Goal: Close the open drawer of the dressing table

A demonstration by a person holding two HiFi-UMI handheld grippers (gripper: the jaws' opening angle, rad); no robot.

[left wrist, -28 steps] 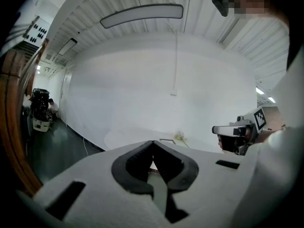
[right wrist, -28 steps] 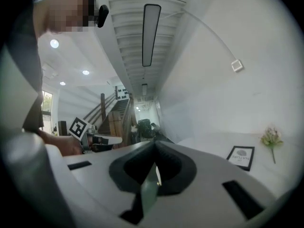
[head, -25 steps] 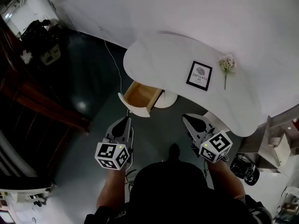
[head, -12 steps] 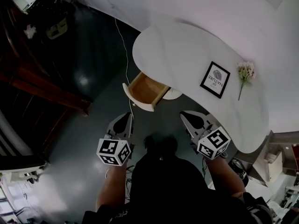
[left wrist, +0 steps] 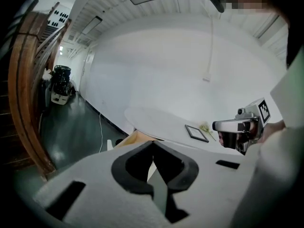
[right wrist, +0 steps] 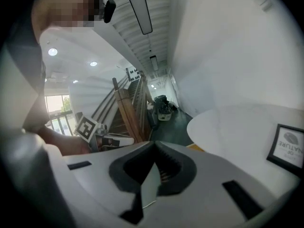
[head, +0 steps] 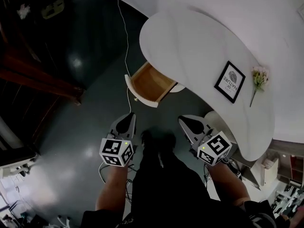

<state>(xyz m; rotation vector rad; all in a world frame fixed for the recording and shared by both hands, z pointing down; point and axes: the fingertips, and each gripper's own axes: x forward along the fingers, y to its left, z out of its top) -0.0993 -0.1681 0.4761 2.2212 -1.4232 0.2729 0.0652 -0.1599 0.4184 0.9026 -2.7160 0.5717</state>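
Observation:
The white dressing table (head: 190, 42) curves across the right of the head view. Its drawer (head: 151, 83) stands pulled out, showing a bare wooden inside and a white front (head: 137, 99). My left gripper (head: 128, 117) is shut and empty, just short of the drawer front and apart from it. My right gripper (head: 184, 120) is also shut and empty, below the table's edge to the right of the drawer. In the left gripper view the closed tips (left wrist: 153, 144) point toward the drawer's wood (left wrist: 135, 137). In the right gripper view the closed tips (right wrist: 153, 144) face the stair side.
A framed print (head: 230, 81) and a flower sprig (head: 258, 80) lie on the tabletop. A white cable (head: 127, 56) runs over the dark floor left of the drawer. A wooden stair rail (head: 38, 75) lies far left. A round white base (head: 178, 88) sits under the table.
Both grippers have sunk and come closer to the open drawer. Their jaws stayed shut, and the drawer has not moved.

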